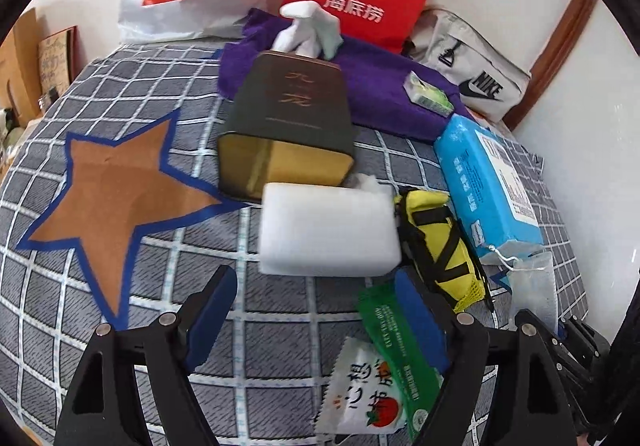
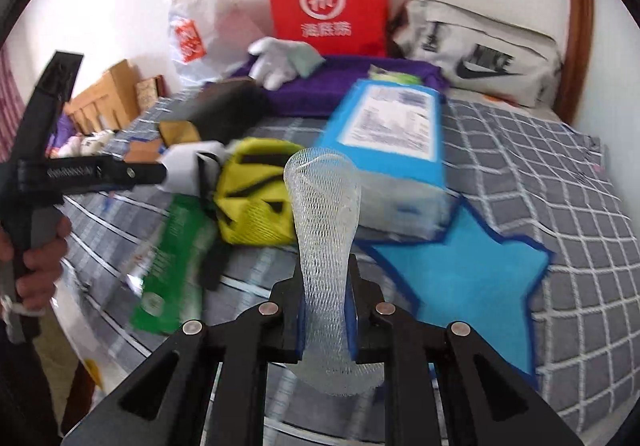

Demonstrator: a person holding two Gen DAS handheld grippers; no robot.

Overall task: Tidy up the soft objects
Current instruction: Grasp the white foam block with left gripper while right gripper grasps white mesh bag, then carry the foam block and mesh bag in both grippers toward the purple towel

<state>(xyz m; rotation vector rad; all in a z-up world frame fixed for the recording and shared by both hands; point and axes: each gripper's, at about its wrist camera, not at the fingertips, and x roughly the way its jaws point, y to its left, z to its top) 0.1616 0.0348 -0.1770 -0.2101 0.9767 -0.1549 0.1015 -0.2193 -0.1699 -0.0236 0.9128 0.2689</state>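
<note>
My left gripper (image 1: 314,282) stands open over the checked bedcover (image 1: 280,326). A white foam block (image 1: 328,230), blurred, sits right at its blue fingertips (image 1: 218,286), and the pads do not press on it. The right wrist view shows that gripper (image 2: 192,170) from the side with the block (image 2: 180,166) at its tip. My right gripper (image 2: 326,286) is shut on a white foam net sleeve (image 2: 326,214), which stands up between the pads. A brown star mat (image 1: 116,202) lies to the left, and a blue star mat (image 2: 468,278) lies right of the right gripper.
A dark tin box (image 1: 288,126), a yellow pouch (image 1: 436,242), a blue tissue pack (image 1: 484,186), a green packet (image 1: 400,334) and a tomato sachet (image 1: 360,398) crowd the middle. A purple towel (image 1: 380,86), white gloves (image 1: 308,26) and bags line the wall.
</note>
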